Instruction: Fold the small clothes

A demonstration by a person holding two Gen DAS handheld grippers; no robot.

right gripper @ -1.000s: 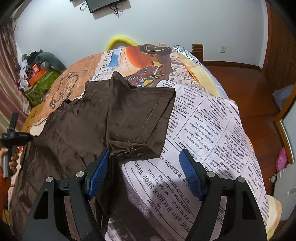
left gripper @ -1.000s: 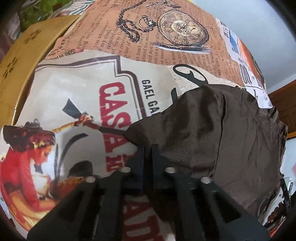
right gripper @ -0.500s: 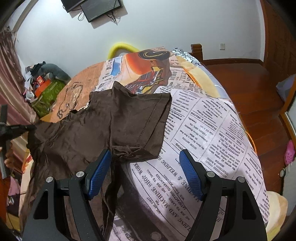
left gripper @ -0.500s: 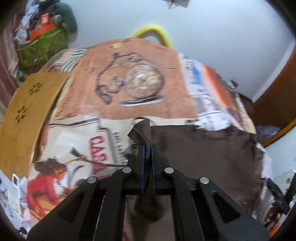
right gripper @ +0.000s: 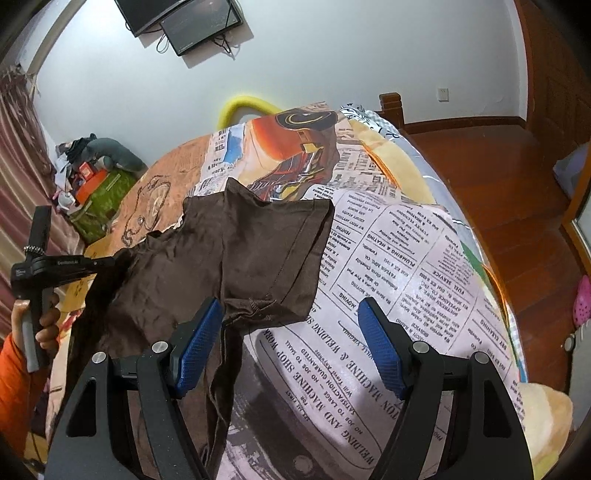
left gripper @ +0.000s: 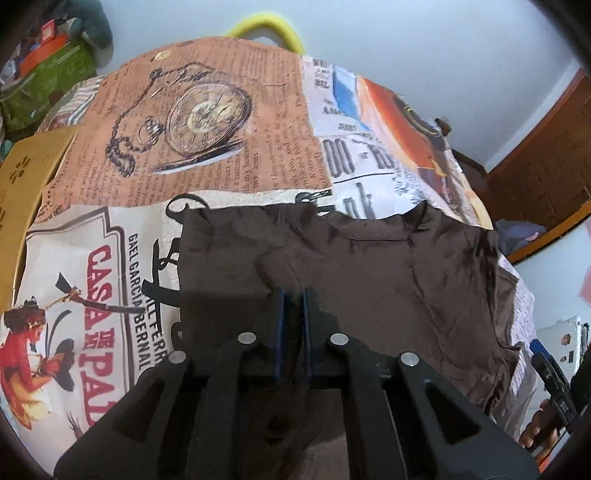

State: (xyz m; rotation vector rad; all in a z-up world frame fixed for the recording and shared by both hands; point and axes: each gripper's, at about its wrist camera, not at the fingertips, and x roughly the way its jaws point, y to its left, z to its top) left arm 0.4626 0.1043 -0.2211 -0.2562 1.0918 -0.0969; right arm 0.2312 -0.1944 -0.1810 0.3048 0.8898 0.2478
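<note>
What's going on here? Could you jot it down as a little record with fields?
Activity: folding a small brown garment
Surface: bed cover printed like old newspapers
Left gripper: shut on the garment's edge, fabric between its blue pads
Right gripper: open, empty, above the garment's near corner
Garment state: partly spread, wrinkled, one flap folded over
Background: monitor on the wall, wooden floor

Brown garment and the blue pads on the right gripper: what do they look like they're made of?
Brown garment: thin woven cloth with a slight satin sheen, perhaps polyester or a silky blend. It creases finely, shows a stitched hem and hangs limp where the left gripper pinches it.

Right gripper pads: blue, probably rubber or textured plastic. A fine diamond grid shows, matte.
</note>
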